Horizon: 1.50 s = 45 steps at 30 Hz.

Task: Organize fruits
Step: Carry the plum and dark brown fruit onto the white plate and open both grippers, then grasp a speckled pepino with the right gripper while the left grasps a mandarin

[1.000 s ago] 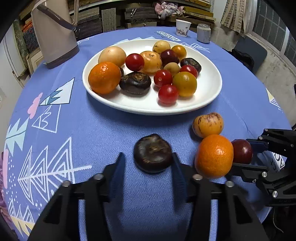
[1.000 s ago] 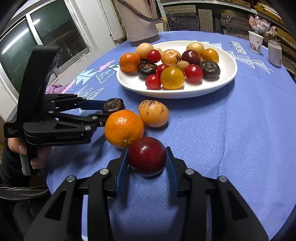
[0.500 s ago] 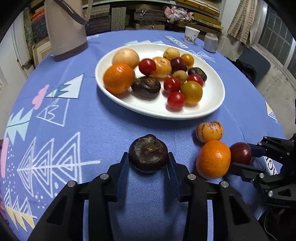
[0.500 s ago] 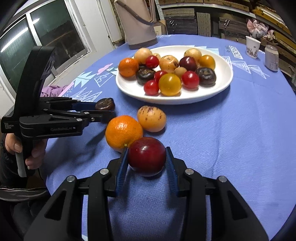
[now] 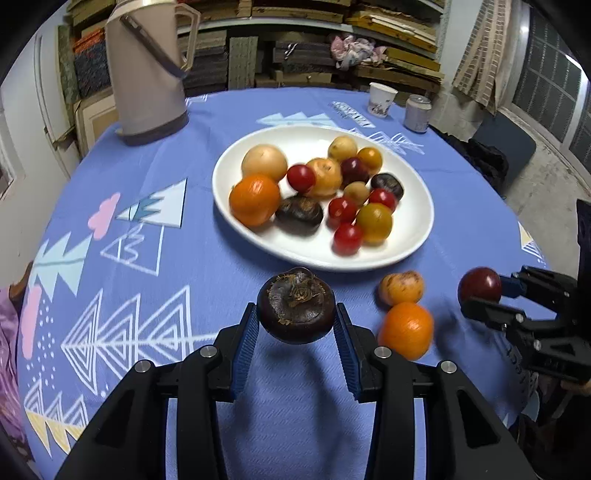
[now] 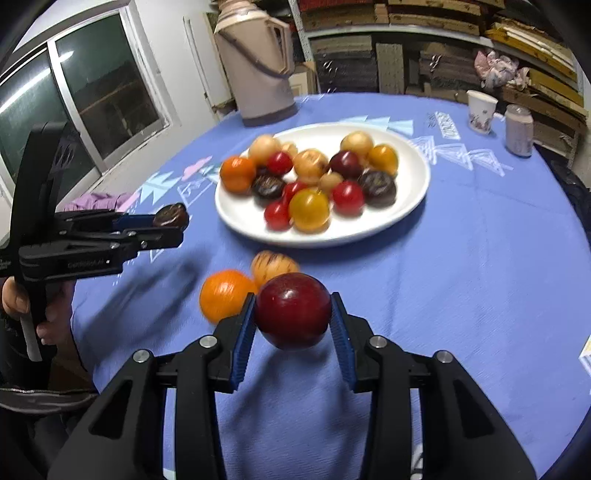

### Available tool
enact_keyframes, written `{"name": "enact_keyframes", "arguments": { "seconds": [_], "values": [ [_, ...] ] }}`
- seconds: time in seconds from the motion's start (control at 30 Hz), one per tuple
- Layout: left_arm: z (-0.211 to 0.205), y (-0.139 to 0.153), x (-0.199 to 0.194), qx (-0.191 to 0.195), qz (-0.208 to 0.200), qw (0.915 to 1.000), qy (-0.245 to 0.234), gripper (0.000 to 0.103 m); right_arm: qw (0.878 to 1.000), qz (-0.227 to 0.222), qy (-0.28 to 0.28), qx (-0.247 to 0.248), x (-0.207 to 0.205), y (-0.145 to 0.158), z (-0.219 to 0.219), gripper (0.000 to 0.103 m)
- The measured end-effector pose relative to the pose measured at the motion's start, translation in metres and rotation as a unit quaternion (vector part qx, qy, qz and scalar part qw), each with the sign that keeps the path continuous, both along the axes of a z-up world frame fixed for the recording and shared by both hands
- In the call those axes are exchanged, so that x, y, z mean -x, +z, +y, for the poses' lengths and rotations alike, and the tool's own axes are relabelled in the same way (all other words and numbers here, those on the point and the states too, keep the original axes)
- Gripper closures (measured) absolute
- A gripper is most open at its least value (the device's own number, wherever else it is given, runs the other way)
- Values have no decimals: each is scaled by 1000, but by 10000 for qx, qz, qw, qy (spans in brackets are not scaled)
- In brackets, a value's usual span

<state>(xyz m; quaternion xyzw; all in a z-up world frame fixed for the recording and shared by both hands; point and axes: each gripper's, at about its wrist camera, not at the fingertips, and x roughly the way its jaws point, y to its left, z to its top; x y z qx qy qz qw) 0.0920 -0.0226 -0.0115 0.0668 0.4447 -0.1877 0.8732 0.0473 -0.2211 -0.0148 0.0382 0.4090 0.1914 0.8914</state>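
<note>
Glossy white plate (image 5: 413, 236) — matt woven tablecloth (image 5: 207, 258); rough dark fruit (image 5: 296, 306), shiny plum (image 6: 293, 310).

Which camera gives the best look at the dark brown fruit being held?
The left wrist view: the dark brown fruit sits close and sharp between the left gripper pads, clear of the cloth. The right wrist view shows it small, side-on, and partly hidden by the fingers.

A lived-in home storeroom or back room: a round table (image 5: 207, 122) under a blue patterned cloth (image 5: 122, 229) stands before far shelves (image 5: 388, 22) stacked with boards and cardboard. A thermos jug (image 5: 147, 70), paper cup (image 5: 382, 99) and can (image 5: 417, 112) sit at its far edge.
</note>
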Motion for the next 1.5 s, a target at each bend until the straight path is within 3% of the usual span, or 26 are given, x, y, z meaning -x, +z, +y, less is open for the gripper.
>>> {"name": "enact_keyframes", "arguments": {
  "seconds": [0.23, 0.4, 0.7, 0.97, 1.0, 1.03, 1.1, 1.3, 1.5],
  "values": [
    [-19, 26, -21, 36, -250, 9996, -157, 61, 9992, -402, -63, -23, -16, 28, -7, 65],
    [-36, 30, -46, -106, -376, 9992, -56, 61, 9985, -454, -283, -107, -51, 39, -13, 65],
    [-49, 7, -94, -86, -19, 9999, 64, 61, 9997, -122, -205, -42, -128, 20, 4, 65],
    [-54, -6, -109, -40, 198, 9998, 8, 61, 9993, 135, -334, -87, -160, -3, 3, 63],
    [-54, -5, -109, -3, 200, 9998, 3, 57, 9992, 145, -345, -149, -162, -5, 1, 62],
    [-54, -5, -109, 55, 239, 9997, -52, 48, 9990, 140, -338, -259, -163, -6, -2, 62],
    [-56, -4, -107, 110, 347, 9992, -155, 42, 9986, 103, -338, -392, -160, -5, -7, 62],
    [-49, 11, -89, 40, 68, 9999, -107, 36, 9973, -277, -478, -483, -128, 17, -22, 48],
    [-35, 14, -67, 24, 59, 10000, -20, 34, 9984, -251, -468, -187, -85, 22, -29, 47]
  ]
}}
